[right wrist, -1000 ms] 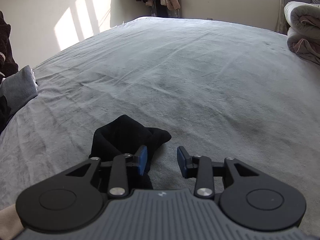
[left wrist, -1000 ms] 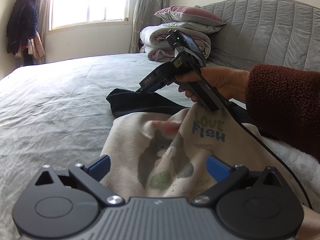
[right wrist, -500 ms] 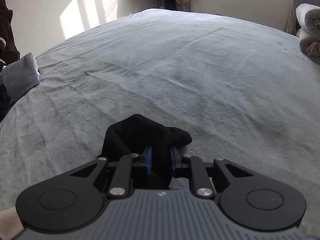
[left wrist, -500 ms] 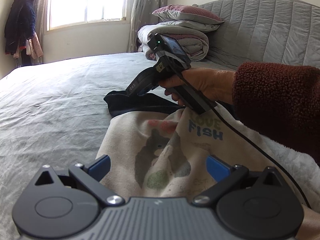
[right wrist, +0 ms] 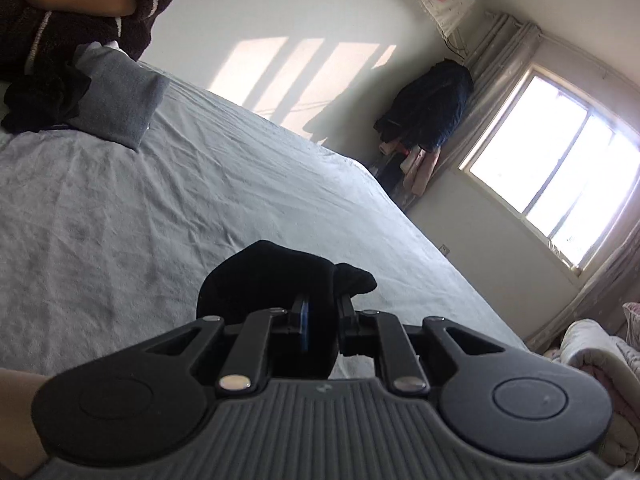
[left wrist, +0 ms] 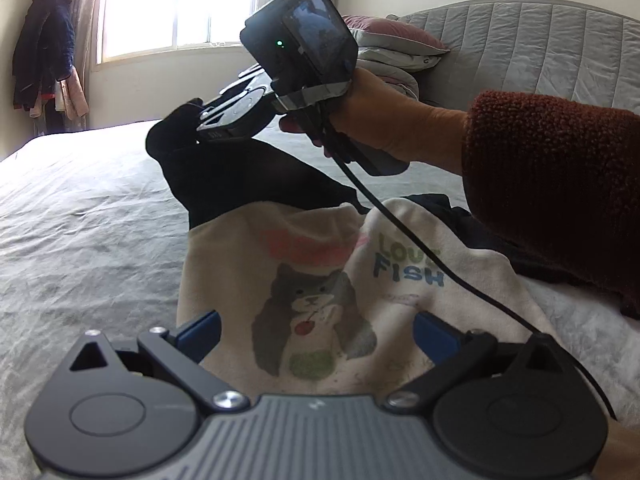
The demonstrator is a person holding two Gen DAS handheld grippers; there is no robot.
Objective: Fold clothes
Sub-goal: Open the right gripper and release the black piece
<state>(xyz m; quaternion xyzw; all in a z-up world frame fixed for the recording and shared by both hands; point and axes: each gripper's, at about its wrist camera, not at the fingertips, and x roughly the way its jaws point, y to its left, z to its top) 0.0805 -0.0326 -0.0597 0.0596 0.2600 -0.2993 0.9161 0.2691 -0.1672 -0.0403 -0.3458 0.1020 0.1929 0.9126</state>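
Observation:
A cream sweatshirt (left wrist: 320,280) with a grey cat print and black sleeves lies on the grey bed (left wrist: 80,220). My left gripper (left wrist: 316,330) hovers open just over its near part, with the print showing between the blue pads. In the left wrist view a hand in a rust fleece sleeve holds my right gripper (left wrist: 200,120) above the shirt. Its jaws are closing, pads pinching the black sleeve (left wrist: 240,176), which hangs lifted off the bed. The right wrist view is tilted and shows the sleeve (right wrist: 272,280) bunched between my right gripper's (right wrist: 322,312) pads.
Folded quilts and a pillow (left wrist: 396,52) are stacked against the padded headboard (left wrist: 540,48). Coats (right wrist: 428,112) hang in the corner by the window. A folded grey garment (right wrist: 116,108) lies at the bed's far edge beside a person in dark fleece (right wrist: 60,8).
The right gripper closed on the black sleeve, then rose and rolled, pulling the sleeve up off the bed and stretching the shirt's upper part. The left gripper kept still and open.

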